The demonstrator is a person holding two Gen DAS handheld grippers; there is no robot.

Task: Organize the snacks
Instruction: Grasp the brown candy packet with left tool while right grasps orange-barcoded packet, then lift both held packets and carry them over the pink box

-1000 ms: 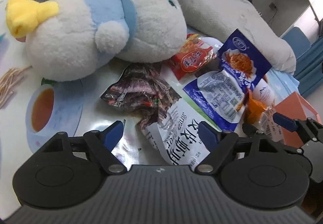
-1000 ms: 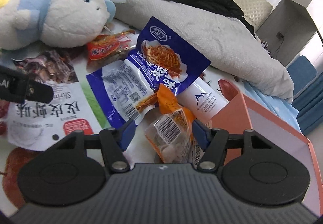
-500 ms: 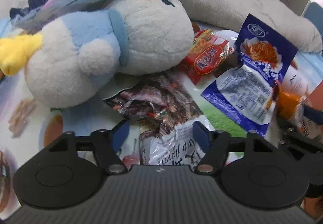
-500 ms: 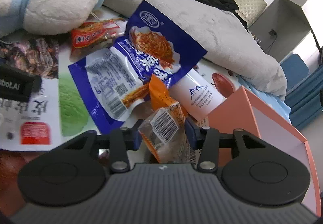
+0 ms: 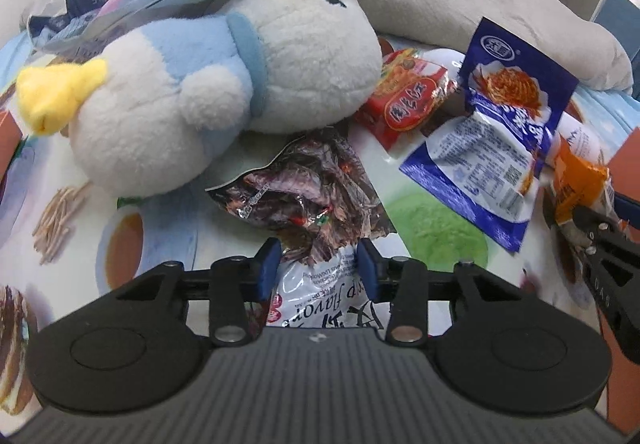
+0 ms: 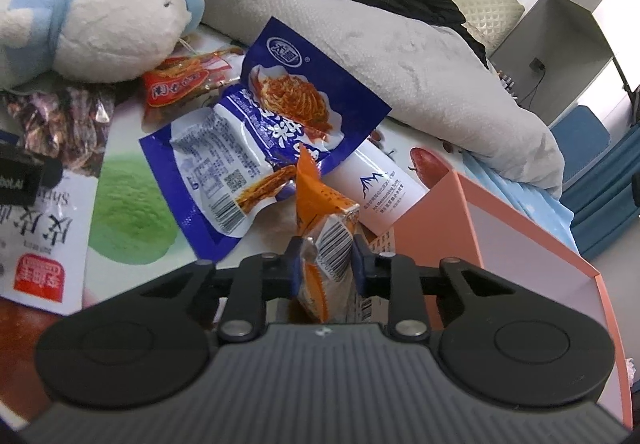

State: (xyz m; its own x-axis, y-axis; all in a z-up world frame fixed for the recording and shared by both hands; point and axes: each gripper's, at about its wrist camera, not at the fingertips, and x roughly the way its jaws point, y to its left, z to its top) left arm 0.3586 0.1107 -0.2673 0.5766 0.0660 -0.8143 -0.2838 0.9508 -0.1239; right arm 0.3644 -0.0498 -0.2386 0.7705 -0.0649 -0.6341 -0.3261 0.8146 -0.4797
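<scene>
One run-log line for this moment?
left gripper: closing around shrimp-snack bag | right gripper: closing on orange packet | pink box: beside

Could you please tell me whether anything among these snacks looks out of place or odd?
Yes: a white and blue plush toy lies among the snack packets, and a white cosmetic tube sits partly under the blue noodle-print snack packet, beside the pink box. Neither is a snack.

Bright even daylight, soft shadows, strong fisheye bending at edges, slight blur at right rim
</scene>
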